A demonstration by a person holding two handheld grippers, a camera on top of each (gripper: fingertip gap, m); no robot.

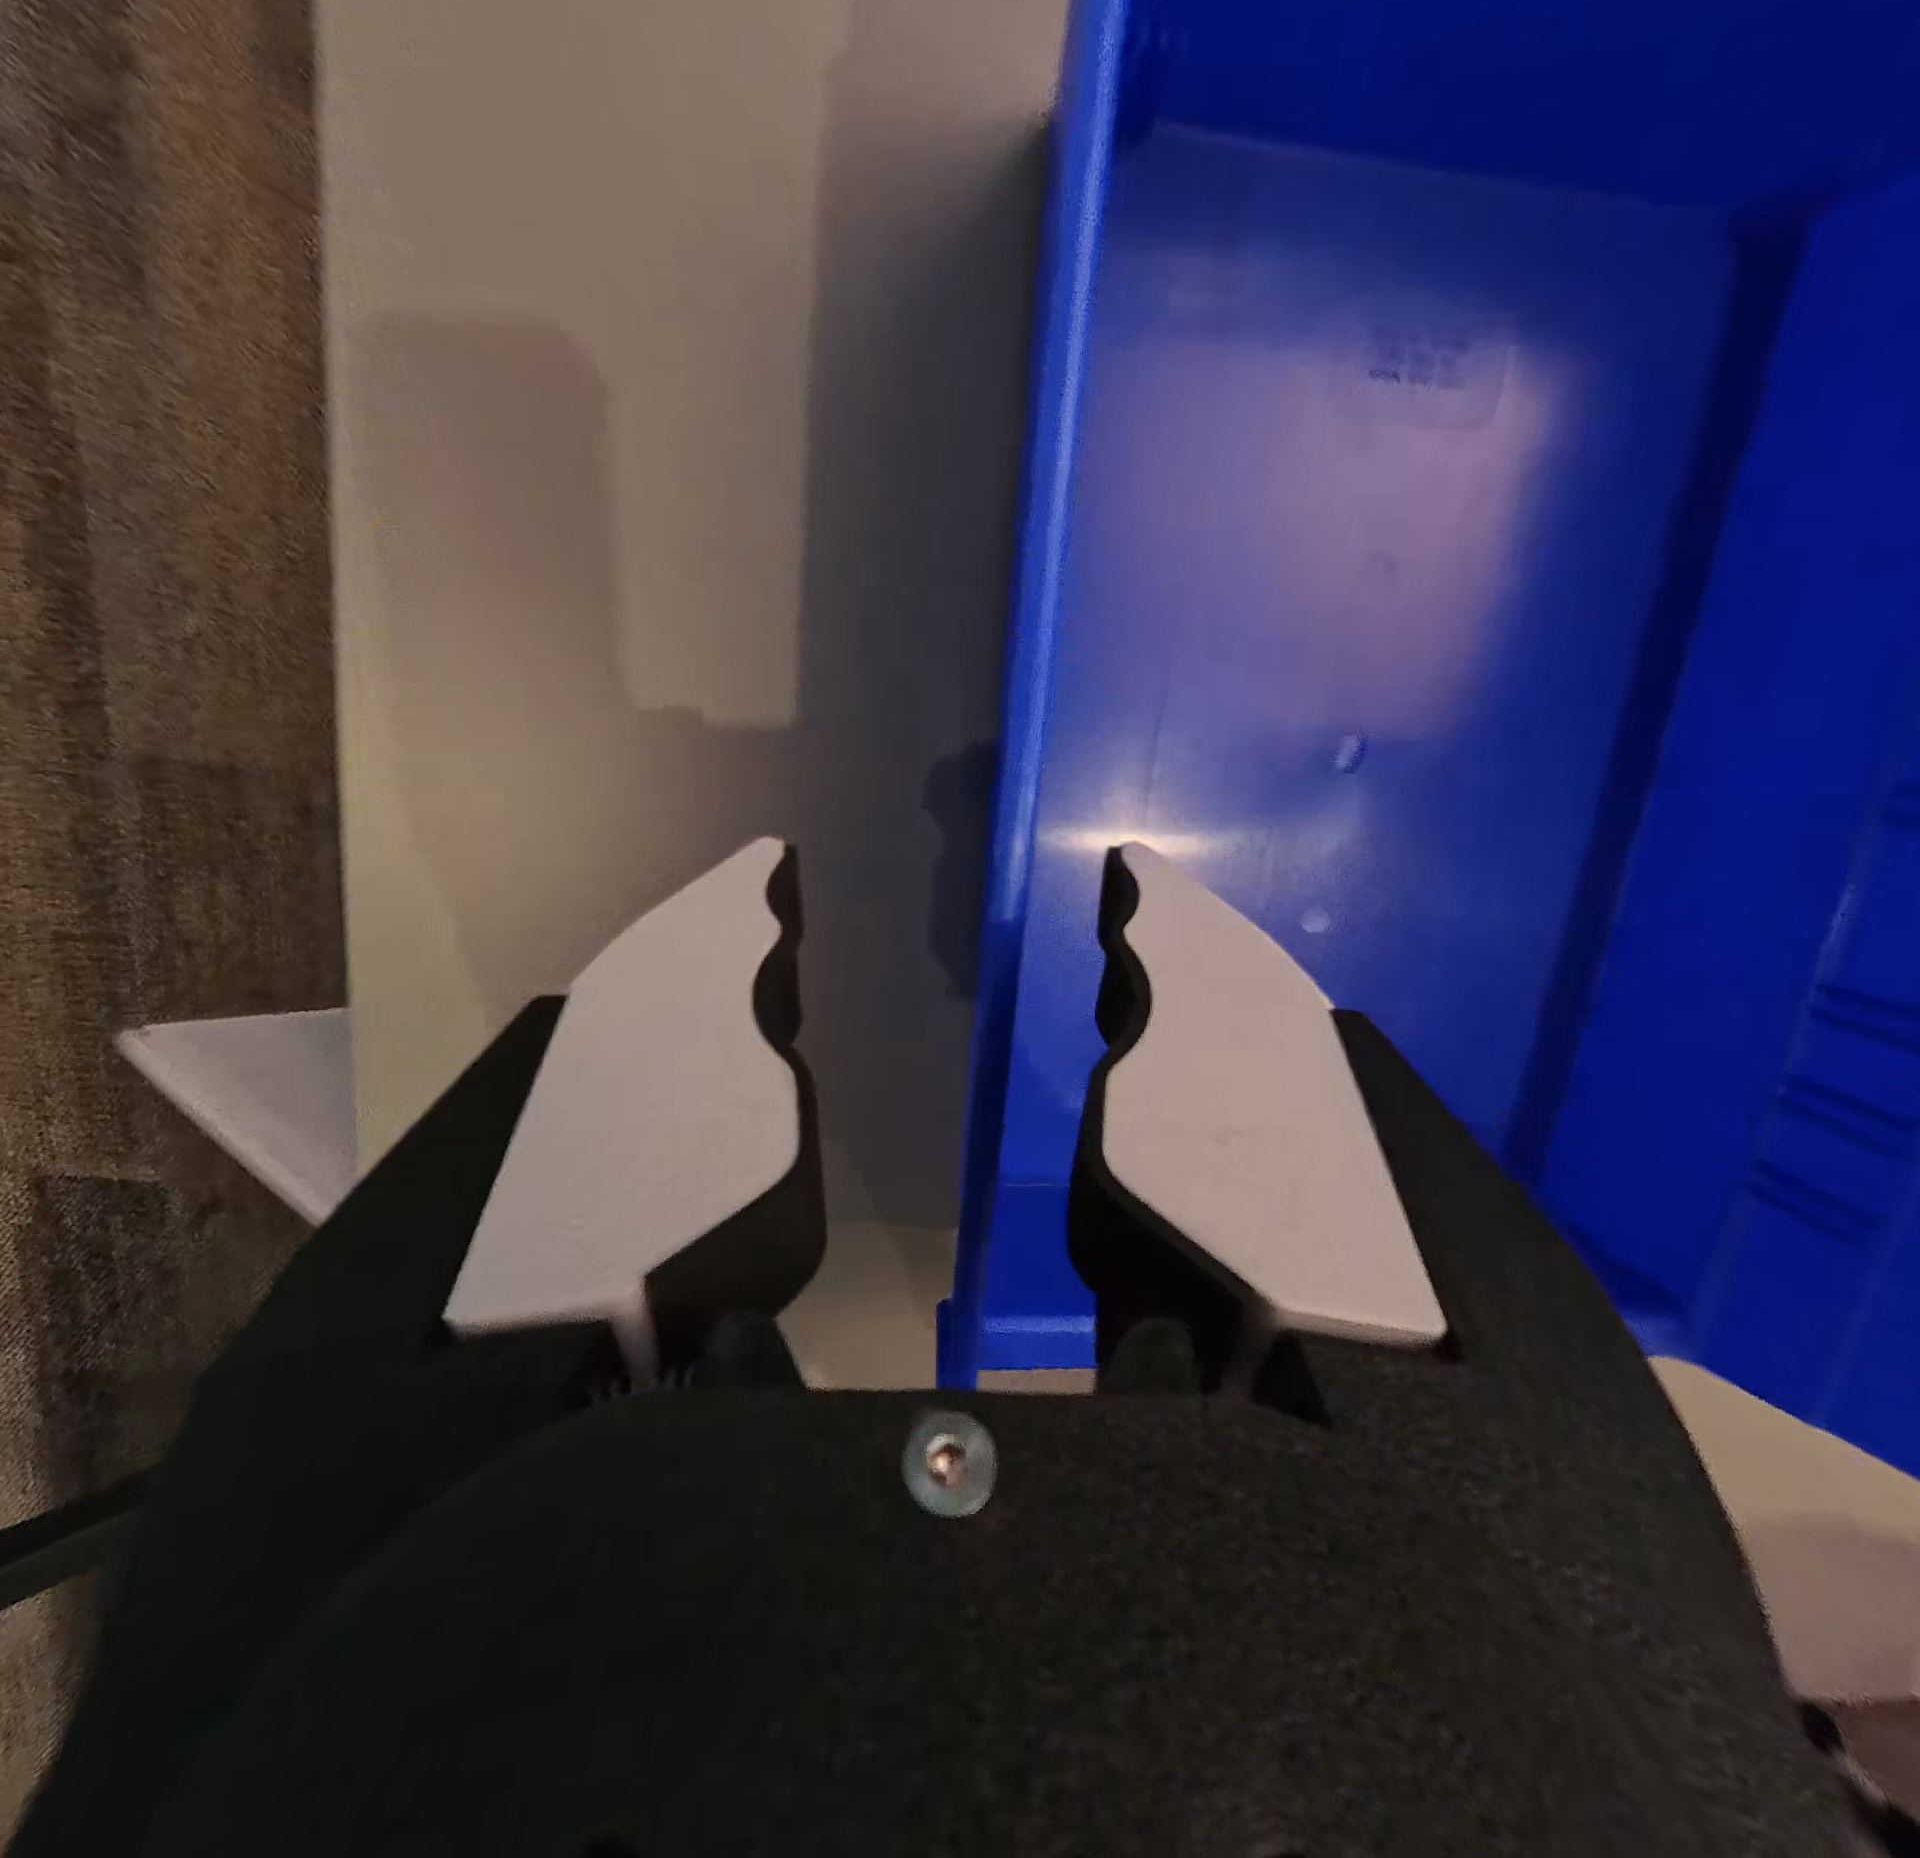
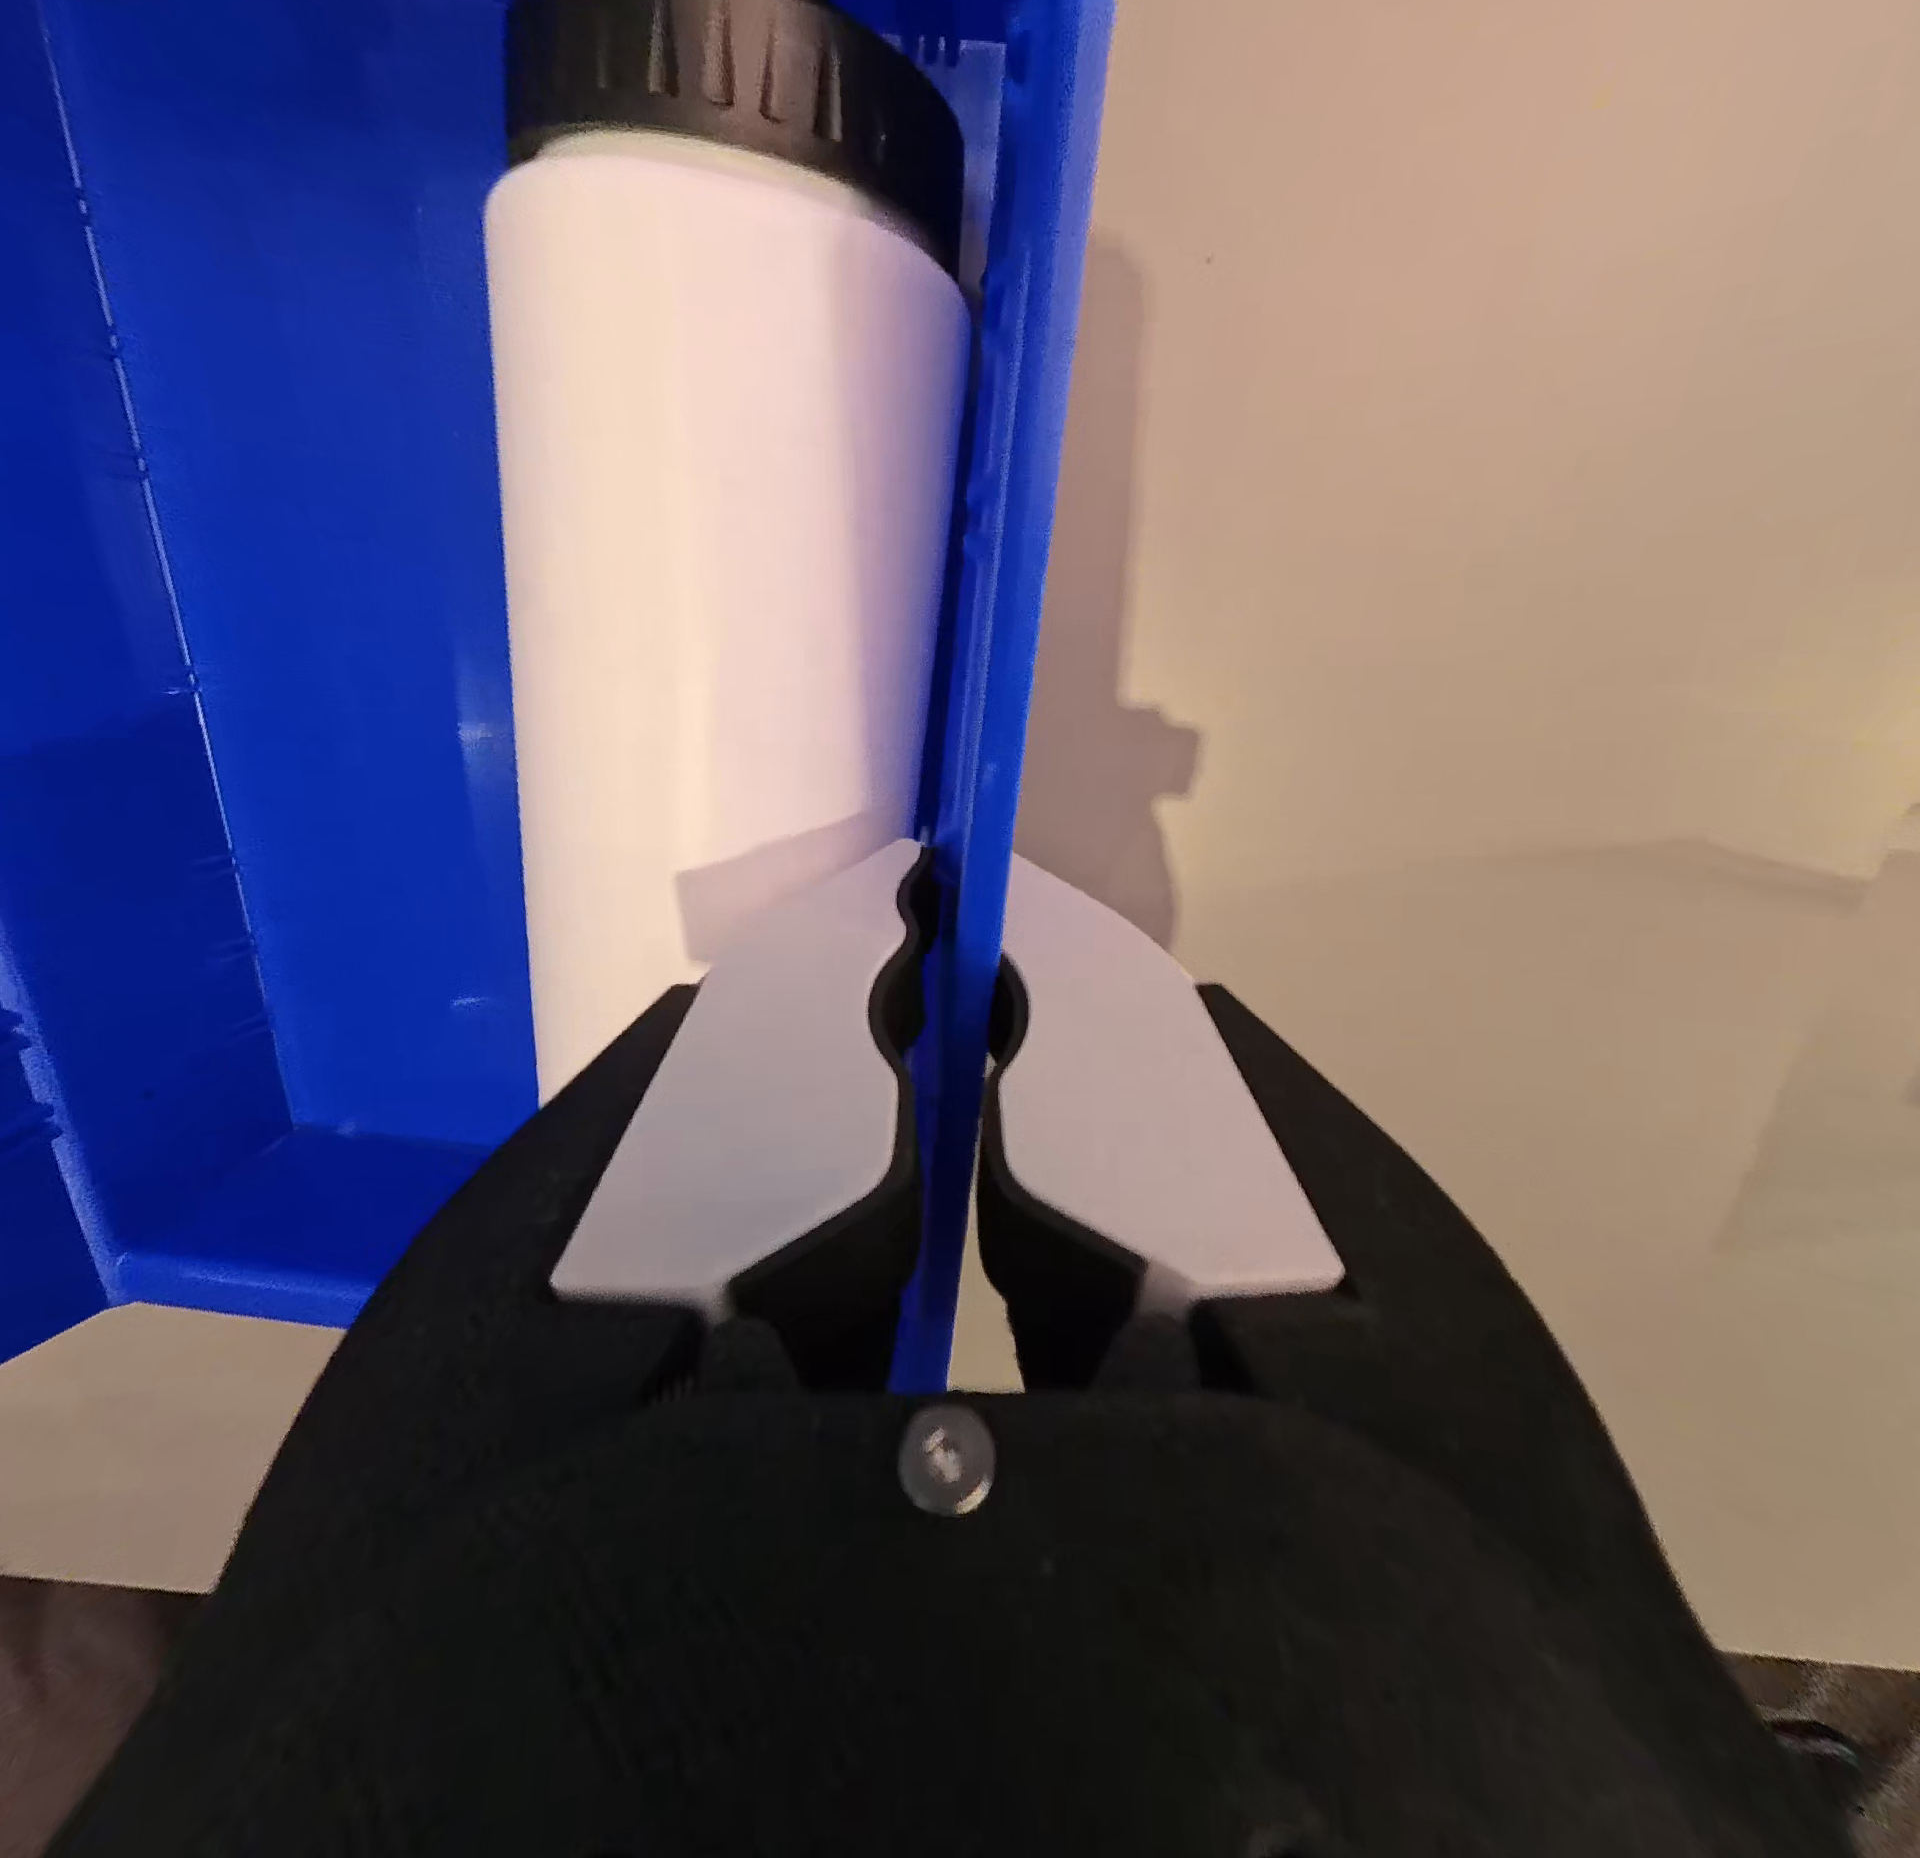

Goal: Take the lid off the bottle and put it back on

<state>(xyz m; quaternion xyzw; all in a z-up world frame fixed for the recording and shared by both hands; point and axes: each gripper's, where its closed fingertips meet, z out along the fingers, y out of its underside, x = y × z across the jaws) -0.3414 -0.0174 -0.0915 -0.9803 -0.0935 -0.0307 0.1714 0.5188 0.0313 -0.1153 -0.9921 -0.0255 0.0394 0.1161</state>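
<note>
A white bottle [image 2: 727, 458] with a black ribbed lid [image 2: 727, 63] screwed on lies in a blue plastic bin [image 2: 312, 458], against the bin's right wall [image 2: 1039, 354]. My right gripper [image 2: 961, 858] is shut on that right wall, one finger inside beside the bottle's base and one outside. My left gripper [image 1: 951, 852] is open and holds nothing, with the bin's left wall [image 1: 1049, 458] standing between its fingers. The bottle does not show in the left wrist view, only a pale reflection on the bin's floor [image 1: 1403, 561].
The bin stands on a white table [image 2: 1455, 561], which also shows in the left wrist view [image 1: 571, 458]. Brown carpet [image 1: 156, 561] lies beyond the table's left edge. A black cable [image 1: 62, 1543] runs at the lower left.
</note>
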